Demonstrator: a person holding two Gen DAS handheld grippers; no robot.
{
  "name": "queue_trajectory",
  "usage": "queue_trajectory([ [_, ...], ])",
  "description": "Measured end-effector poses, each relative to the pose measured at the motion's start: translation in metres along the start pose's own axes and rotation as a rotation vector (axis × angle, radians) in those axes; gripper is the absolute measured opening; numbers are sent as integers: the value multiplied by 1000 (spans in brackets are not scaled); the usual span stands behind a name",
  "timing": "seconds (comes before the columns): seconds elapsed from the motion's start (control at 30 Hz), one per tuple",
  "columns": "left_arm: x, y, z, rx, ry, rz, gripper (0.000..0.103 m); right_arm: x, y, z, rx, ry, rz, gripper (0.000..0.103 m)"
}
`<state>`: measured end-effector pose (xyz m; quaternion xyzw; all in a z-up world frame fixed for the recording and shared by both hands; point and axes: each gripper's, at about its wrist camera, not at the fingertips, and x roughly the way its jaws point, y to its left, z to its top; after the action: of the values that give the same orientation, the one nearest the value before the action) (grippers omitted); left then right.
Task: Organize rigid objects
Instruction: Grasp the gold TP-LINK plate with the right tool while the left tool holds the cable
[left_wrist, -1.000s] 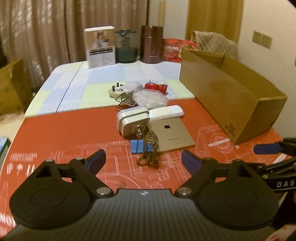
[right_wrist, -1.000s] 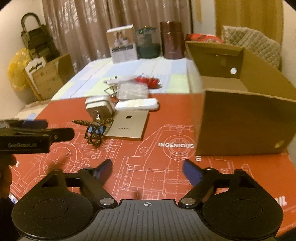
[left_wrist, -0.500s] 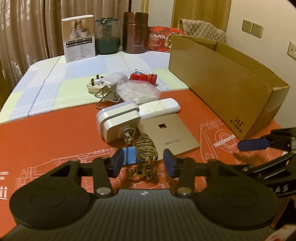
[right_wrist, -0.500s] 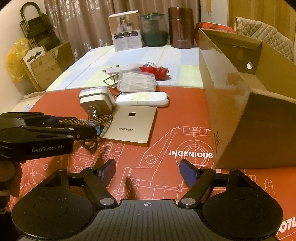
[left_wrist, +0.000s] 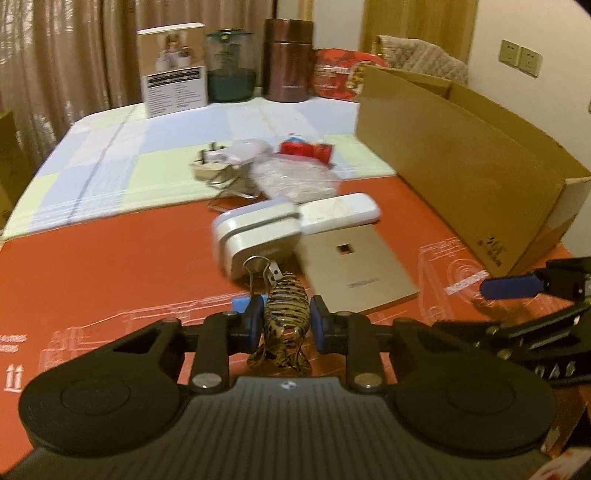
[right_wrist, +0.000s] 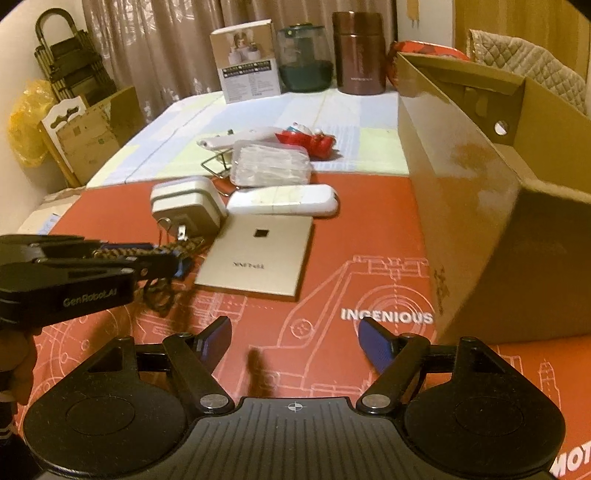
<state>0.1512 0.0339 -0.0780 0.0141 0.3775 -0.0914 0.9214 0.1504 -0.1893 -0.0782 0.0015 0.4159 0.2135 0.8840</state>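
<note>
We note the left hand-held gripper (left_wrist: 284, 325) clamped on a striped braided cord (left_wrist: 286, 310), its blue pads (left_wrist: 254, 321) pressing the cord from both sides. The cord sits between the fingers, its loose end hanging down toward the red mat (left_wrist: 110, 266) on the bench. A metal binder clip (left_wrist: 256, 267) attached to the cord sticks up just ahead of the fingertips. Directly beyond lies a white charger (left_wrist: 258, 240), touching a white remote (left_wrist: 338, 216), and beside them a flat gold box (left_wrist: 356, 271). From the right wrist view we see the cord (right_wrist: 147, 253) held along the left hand-held gripper (right_wrist: 173, 264), above the mat. The right hand-held gripper (right_wrist: 295, 339) has its fingers wide apart, holding nothing, over the mat. A cardboard box (right_wrist: 480, 206) stands open just to its right.
</note>
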Motion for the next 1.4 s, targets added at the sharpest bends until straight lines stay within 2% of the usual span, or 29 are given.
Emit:
queue_trajectory([
  [0.13, -3, 14, -1, -35, 3, 25, 22, 5, 7, 5, -10, -16, 14, 74],
  [0.27, -9, 20, -3, -68, 3, 2, 22, 14, 15, 14, -22, -50, 24, 74],
  [0.4, -12, 24, -5, -84, 1, 9, 22, 31, 23, 23, -20, -65, -2, 75],
  [0.53, -13, 30, -7, -107, 3, 5, 22, 46, 28, 27, 3, -67, -2, 89],
  [0.7, -15, 33, -9, -122, 2, -6, 22, 65, 32, 28, -7, -46, -49, 92],
  [0.8, -15, 33, -10, -123, 0, -9, 22, 73, 33, 29, -2, -44, -61, 97],
  [0.93, -15, 31, -9, -119, -1, -8, 22, 81, 42, 27, -71, -52, -103, 97],
  [1.03, -15, 29, -9, -114, -1, -12, 22, 81, 40, 27, -76, -51, -106, 96],
  [1.07, -15, 28, -9, -110, 0, -14, 22, 79, 38, 26, -73, -47, -109, 95],
  [1.1, -15, 27, -9, -106, 1, -16, 22, 77, 36, 25, -73, -50, -111, 83],
  [1.27, -14, 18, -8, -95, 7, -37, 22, 63, 32, 19, -92, -46, -136, 83],
  [1.4, -16, 11, -6, -93, 2, -54, 22, 41, 31, 15, -100, -93, -150, 83],
])
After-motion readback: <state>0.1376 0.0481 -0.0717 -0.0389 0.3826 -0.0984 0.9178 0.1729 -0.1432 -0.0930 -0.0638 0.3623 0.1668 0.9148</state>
